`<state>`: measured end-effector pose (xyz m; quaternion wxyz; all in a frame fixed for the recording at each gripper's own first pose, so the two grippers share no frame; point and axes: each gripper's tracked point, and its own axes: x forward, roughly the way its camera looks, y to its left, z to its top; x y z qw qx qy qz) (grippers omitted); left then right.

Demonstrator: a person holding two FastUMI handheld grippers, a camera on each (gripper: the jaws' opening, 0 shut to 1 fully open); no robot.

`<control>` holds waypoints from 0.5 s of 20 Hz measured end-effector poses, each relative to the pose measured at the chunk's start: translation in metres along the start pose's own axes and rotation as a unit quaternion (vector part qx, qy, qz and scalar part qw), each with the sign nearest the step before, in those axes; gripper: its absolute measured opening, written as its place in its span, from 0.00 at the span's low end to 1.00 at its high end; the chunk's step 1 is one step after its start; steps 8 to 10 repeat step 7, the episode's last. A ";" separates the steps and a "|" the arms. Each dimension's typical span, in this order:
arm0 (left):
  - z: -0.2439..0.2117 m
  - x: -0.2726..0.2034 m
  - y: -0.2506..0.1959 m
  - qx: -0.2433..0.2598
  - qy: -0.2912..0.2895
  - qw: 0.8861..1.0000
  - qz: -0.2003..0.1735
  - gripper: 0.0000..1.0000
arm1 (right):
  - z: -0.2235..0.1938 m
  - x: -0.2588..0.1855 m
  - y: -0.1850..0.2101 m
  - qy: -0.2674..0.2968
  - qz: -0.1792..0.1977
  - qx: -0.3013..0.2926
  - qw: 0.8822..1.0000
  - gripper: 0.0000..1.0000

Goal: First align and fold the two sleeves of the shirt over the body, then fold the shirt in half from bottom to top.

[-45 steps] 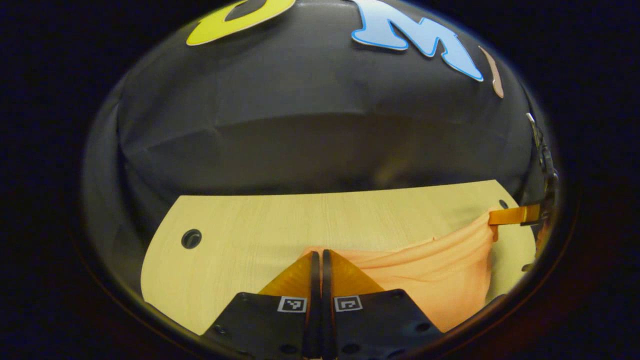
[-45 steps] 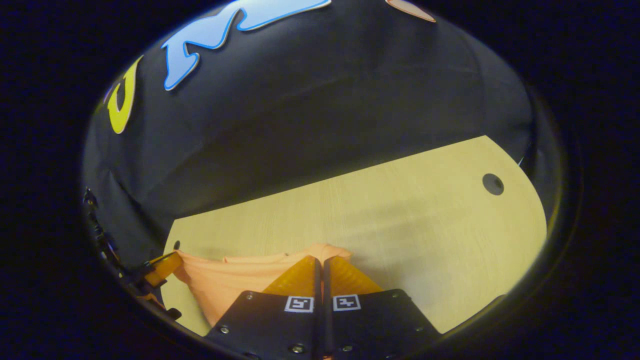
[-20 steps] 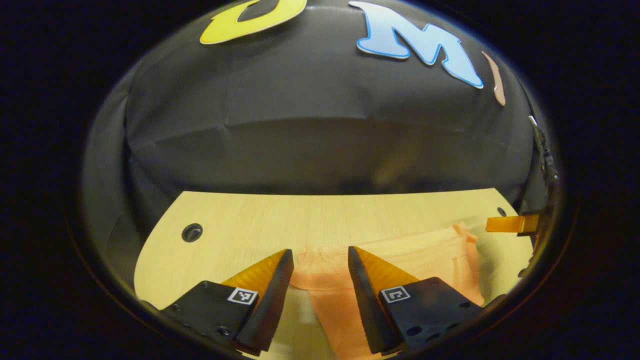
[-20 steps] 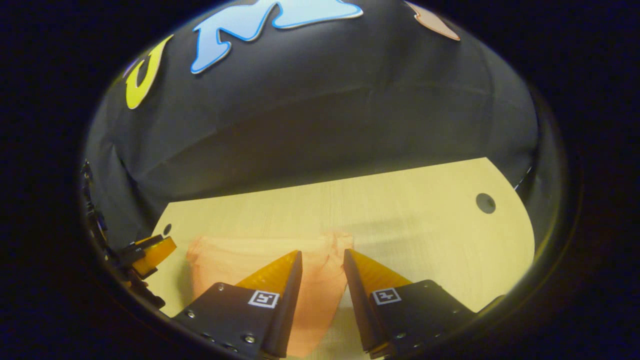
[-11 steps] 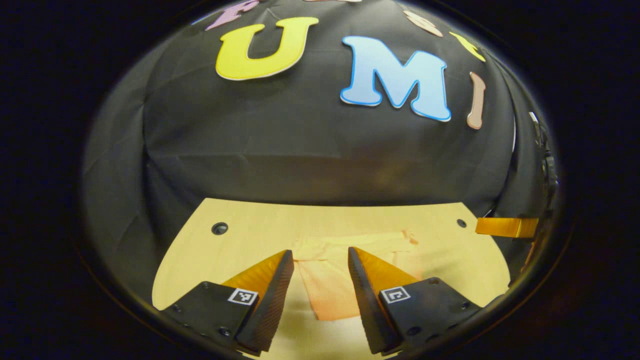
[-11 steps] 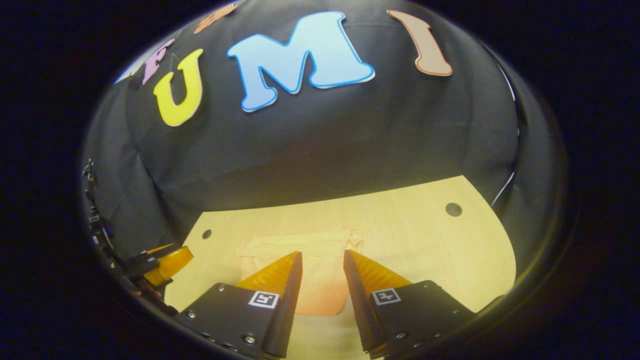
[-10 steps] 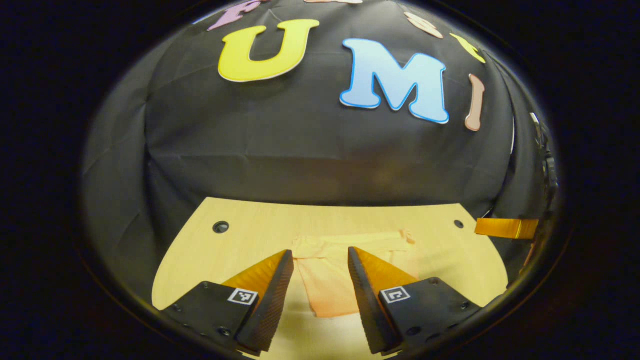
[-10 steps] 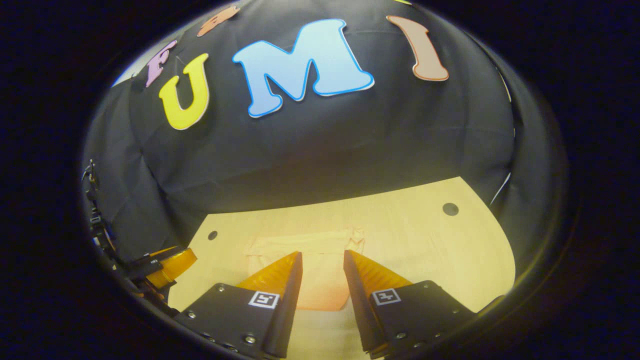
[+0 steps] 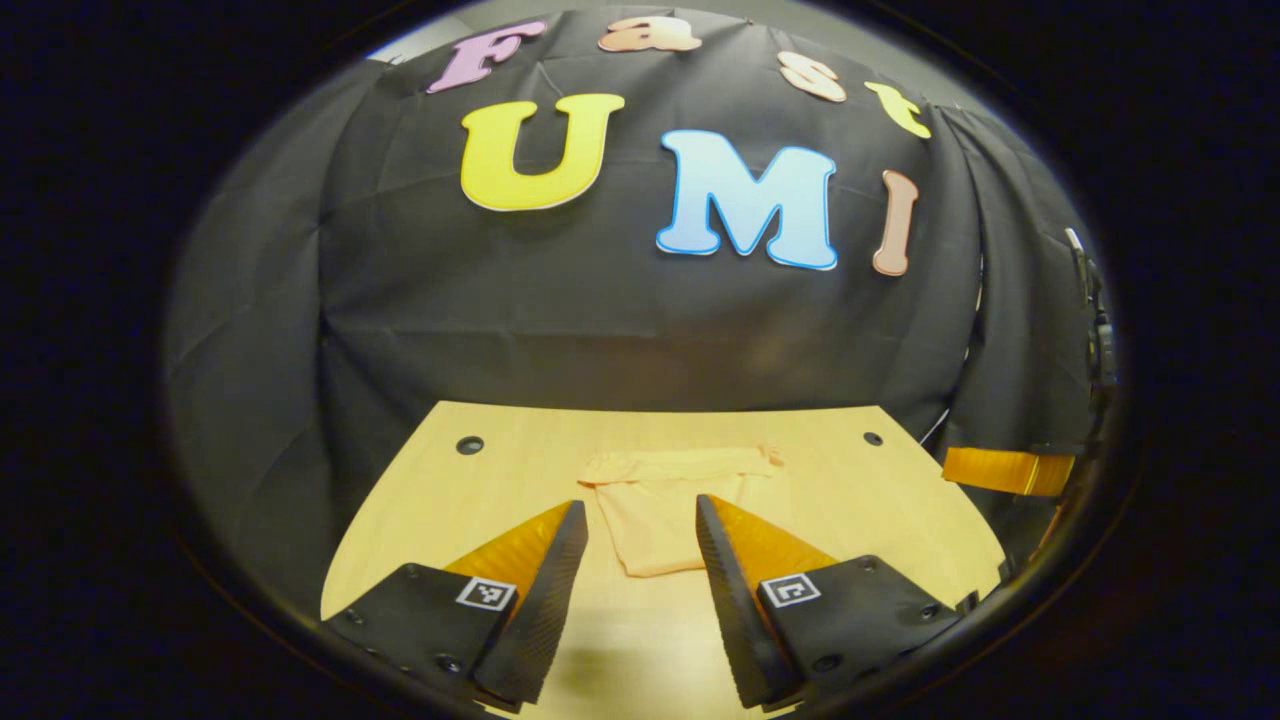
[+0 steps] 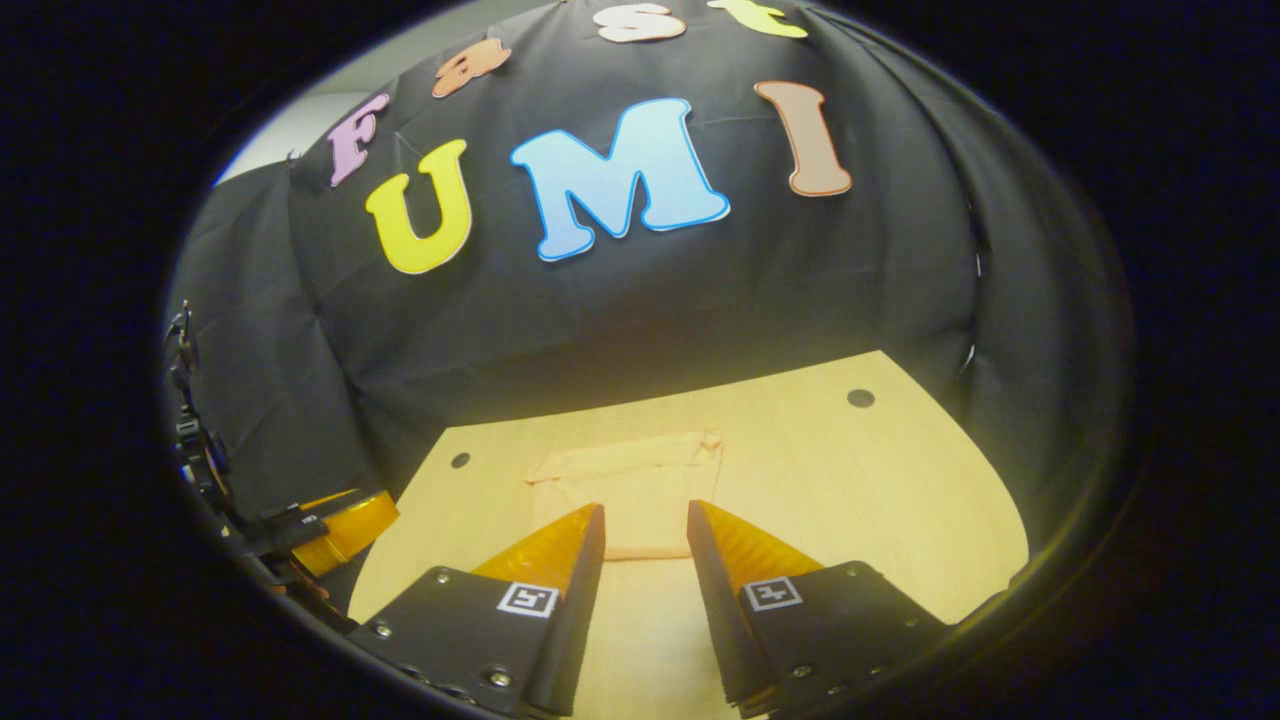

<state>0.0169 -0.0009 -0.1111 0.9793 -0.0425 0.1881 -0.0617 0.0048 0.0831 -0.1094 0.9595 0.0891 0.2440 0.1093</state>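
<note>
A couple of seconds ago both tools were clamped on the far edge of the soft peach-orange knit shirt (image 9: 665,505), carrying it up and over. Now the left hand-held gripper (image 9: 640,520) stands wide open and empty, pulled back and raised — the shirt has shrunk to a small patch seen between its fingers. The right hand-held gripper (image 10: 645,525) is likewise spread apart with nothing in it, backed off to the near side of the pale wood-grain counter (image 10: 850,490).

The shirt lies by itself near the middle of the counter, toward the far edge, as a compact rectangle with a slightly ruffled top hem. No sleeve sticks out at either side, and the near edge looks like a clean fold line.

Judging from that shape, the bottom-to-top fold has been laid down and released, so the task looks essentially finished — what remains, if anything, is a light smoothing of the bunched far hem. At the edge of each view the other gripper's finger shows, well apart from the cloth.
</note>
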 end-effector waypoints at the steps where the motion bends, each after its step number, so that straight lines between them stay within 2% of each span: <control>1: -0.001 -0.011 0.001 0.004 -0.005 1.000 0.003 0.73 | -0.003 -0.007 0.002 -0.002 0.001 0.000 1.000 0.53; 7: -0.001 -0.050 0.002 0.009 -0.029 1.000 0.009 0.73 | -0.010 -0.032 0.015 -0.014 0.014 -0.008 1.000 0.53; 10: -0.001 -0.050 0.002 0.009 -0.029 1.000 0.009 0.73 | -0.010 -0.032 0.015 -0.014 0.014 -0.008 1.000 0.53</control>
